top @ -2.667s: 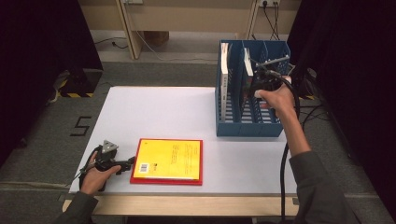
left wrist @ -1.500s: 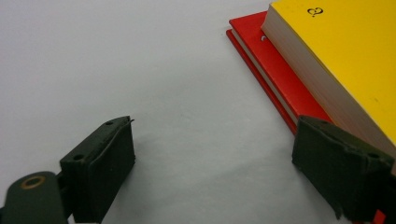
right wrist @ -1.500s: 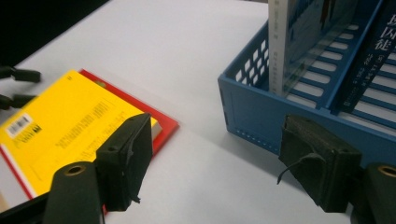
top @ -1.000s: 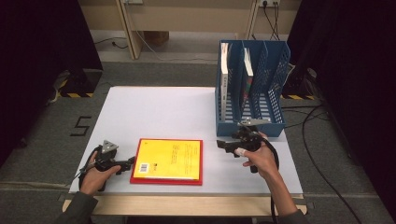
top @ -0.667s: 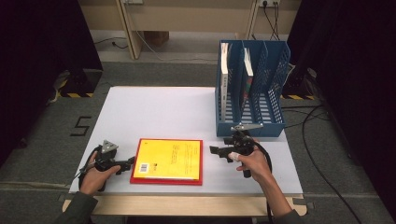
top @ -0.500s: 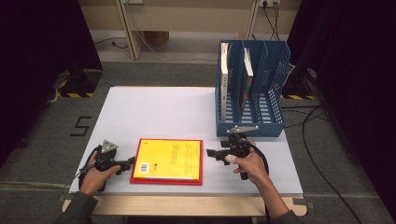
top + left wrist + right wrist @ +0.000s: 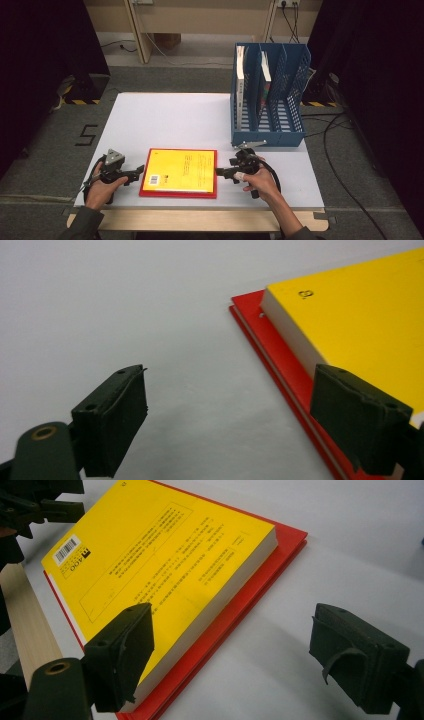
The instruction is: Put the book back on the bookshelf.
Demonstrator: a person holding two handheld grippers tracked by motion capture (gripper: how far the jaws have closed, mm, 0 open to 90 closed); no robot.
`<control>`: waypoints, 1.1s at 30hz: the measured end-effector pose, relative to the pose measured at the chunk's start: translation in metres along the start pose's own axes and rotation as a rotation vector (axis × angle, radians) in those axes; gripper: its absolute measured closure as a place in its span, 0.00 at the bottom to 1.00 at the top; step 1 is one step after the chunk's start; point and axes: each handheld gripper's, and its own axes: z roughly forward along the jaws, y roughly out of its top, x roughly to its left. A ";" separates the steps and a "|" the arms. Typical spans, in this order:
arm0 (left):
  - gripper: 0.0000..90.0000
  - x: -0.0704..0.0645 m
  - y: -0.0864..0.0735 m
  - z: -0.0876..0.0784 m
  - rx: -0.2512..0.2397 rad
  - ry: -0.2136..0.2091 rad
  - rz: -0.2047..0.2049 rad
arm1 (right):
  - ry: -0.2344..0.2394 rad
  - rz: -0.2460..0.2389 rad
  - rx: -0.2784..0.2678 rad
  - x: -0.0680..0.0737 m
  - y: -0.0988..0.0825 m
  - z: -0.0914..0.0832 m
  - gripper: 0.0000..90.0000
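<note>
A yellow book (image 7: pixel 180 170) lies flat on a slightly larger red book (image 7: pixel 177 194) near the table's front edge. My left gripper (image 7: pixel 137 174) rests at the books' left side; its jaws have just been closing a little. In the left gripper view it (image 7: pixel 230 410) is open, with the red book's edge (image 7: pixel 280 365) just inside the right jaw and untouched. My right gripper (image 7: pixel 220 172) points at the books' right side. In the right gripper view it (image 7: pixel 232 645) is open, one jaw above the yellow cover (image 7: pixel 150 555) and the other over bare table.
A blue file rack (image 7: pixel 267 135) stands at the table's right rear, close behind my right hand, with two upright books (image 7: pixel 241 75) (image 7: pixel 265 75) in its slots. The white table (image 7: pixel 175 120) spreads beyond the books. Cables trail off the right side.
My right hand has come away from the blue rack, down and leftward to the books' right edge. The left hand and both flat books have stayed put.
</note>
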 end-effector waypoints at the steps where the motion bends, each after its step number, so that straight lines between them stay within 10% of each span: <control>1: 0.16 -0.003 0.000 0.000 0.005 -0.014 0.003 | 0.003 0.001 0.003 0.000 0.000 0.001 0.21; 19: 0.55 -0.018 0.003 -0.005 0.038 -0.049 0.050 | 0.036 0.025 0.037 0.002 -0.005 0.018 0.22; 22: 0.51 -0.022 0.001 -0.005 0.049 -0.113 0.052 | 0.041 0.030 0.040 0.001 -0.005 0.022 0.23; 25: 0.27 -0.034 0.002 -0.002 0.066 -0.140 0.112 | 0.047 0.039 0.046 0.001 -0.006 0.023 0.23; 33: 0.25 -0.036 0.003 -0.001 0.069 -0.128 0.121 | 0.052 0.058 0.036 -0.002 -0.006 0.025 0.25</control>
